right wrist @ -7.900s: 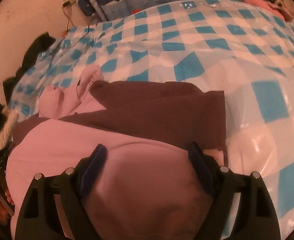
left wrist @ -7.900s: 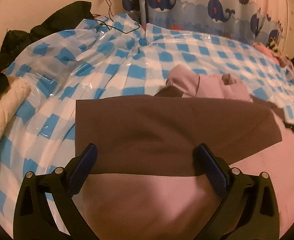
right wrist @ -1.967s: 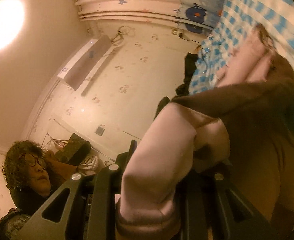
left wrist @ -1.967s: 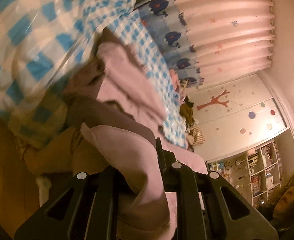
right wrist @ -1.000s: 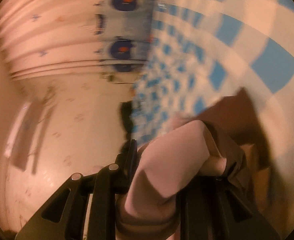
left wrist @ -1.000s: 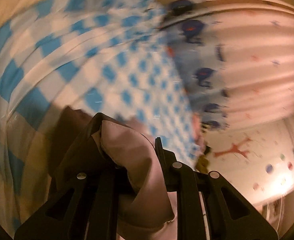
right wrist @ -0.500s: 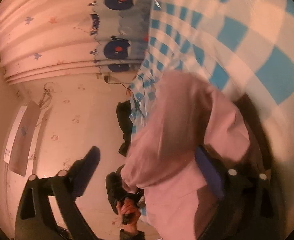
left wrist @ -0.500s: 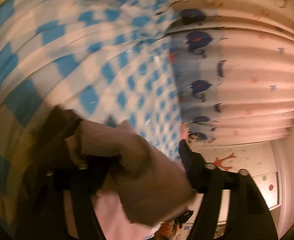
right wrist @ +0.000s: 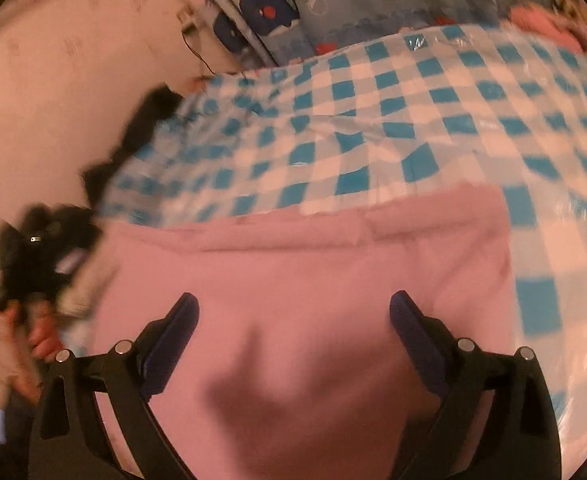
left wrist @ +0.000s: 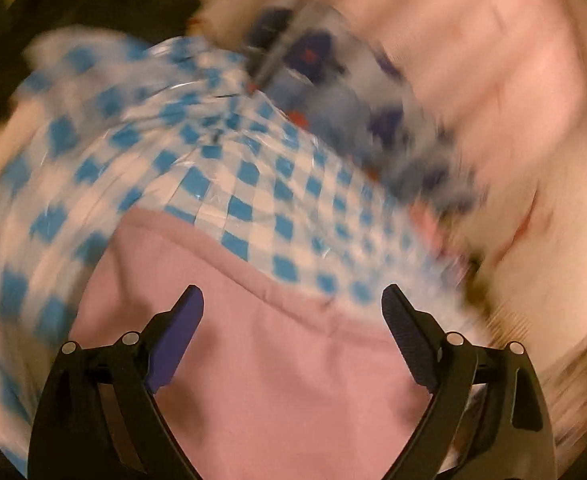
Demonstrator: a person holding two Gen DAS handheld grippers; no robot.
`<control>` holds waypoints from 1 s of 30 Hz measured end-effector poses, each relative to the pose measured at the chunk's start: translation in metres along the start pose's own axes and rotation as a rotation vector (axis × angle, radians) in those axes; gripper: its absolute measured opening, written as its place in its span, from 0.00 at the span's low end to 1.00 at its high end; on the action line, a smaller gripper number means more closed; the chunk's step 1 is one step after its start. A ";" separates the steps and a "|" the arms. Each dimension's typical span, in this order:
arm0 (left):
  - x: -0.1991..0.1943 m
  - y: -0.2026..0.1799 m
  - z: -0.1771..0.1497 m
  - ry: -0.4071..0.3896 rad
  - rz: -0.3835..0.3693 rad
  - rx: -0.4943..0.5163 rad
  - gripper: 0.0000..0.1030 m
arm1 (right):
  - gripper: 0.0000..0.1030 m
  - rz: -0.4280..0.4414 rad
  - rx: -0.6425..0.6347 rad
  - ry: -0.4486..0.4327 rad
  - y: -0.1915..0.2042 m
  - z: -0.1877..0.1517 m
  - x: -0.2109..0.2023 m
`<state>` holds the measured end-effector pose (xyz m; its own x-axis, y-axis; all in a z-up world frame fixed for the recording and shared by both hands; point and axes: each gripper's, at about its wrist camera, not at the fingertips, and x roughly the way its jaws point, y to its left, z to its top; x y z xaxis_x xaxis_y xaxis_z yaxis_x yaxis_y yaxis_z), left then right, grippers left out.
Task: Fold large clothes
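Left gripper [left wrist: 291,300] fingers opening, nothing between them; right gripper [right wrist: 293,306] fingers spread wide, released. Pink garment [right wrist: 305,280] lies flat on checkered bed cover [right wrist: 413,120], beneath and ahead of both finger pairs. Good follow-through, likely: lift clear without snagging cloth, check far edge straight, smooth any ridge before next fold.

We see a bed under a glossy blue-and-white checked plastic cover [right wrist: 433,92], a whale-print blue curtain [right wrist: 333,4] behind it, and a warm-lit cream wall [right wrist: 53,80].
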<state>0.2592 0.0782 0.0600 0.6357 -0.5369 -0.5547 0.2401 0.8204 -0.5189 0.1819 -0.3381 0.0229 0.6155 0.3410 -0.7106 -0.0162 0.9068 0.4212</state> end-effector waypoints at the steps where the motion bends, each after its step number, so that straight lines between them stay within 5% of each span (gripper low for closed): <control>1: 0.014 -0.008 -0.003 0.028 0.020 0.058 0.84 | 0.90 -0.043 -0.020 -0.001 0.003 0.005 0.011; 5: 0.085 0.008 -0.015 0.174 0.121 0.098 0.83 | 0.90 -0.175 -0.049 0.037 -0.004 0.017 0.065; 13: 0.143 0.068 -0.033 0.265 0.161 -0.050 0.83 | 0.90 -0.133 -0.003 0.130 -0.027 0.017 0.132; 18: 0.135 0.055 -0.028 0.301 0.217 -0.038 0.83 | 0.90 -0.173 -0.021 0.183 -0.018 0.023 0.124; 21: 0.104 0.027 -0.019 0.228 0.172 0.013 0.83 | 0.90 -0.173 -0.065 0.084 0.001 0.032 0.093; 24: 0.107 -0.001 -0.026 0.243 0.156 0.107 0.83 | 0.90 -0.122 -0.151 0.051 0.032 0.038 0.088; 27: 0.133 -0.009 -0.048 0.295 0.193 0.184 0.83 | 0.92 -0.172 -0.261 0.139 0.054 0.026 0.125; 30: 0.150 0.000 -0.065 0.294 0.231 0.200 0.84 | 0.93 -0.168 -0.232 0.210 0.042 0.009 0.157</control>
<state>0.3069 -0.0151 -0.0649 0.4606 -0.3436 -0.8184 0.2717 0.9324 -0.2385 0.2849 -0.2487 -0.0661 0.4499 0.2040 -0.8695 -0.1220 0.9785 0.1665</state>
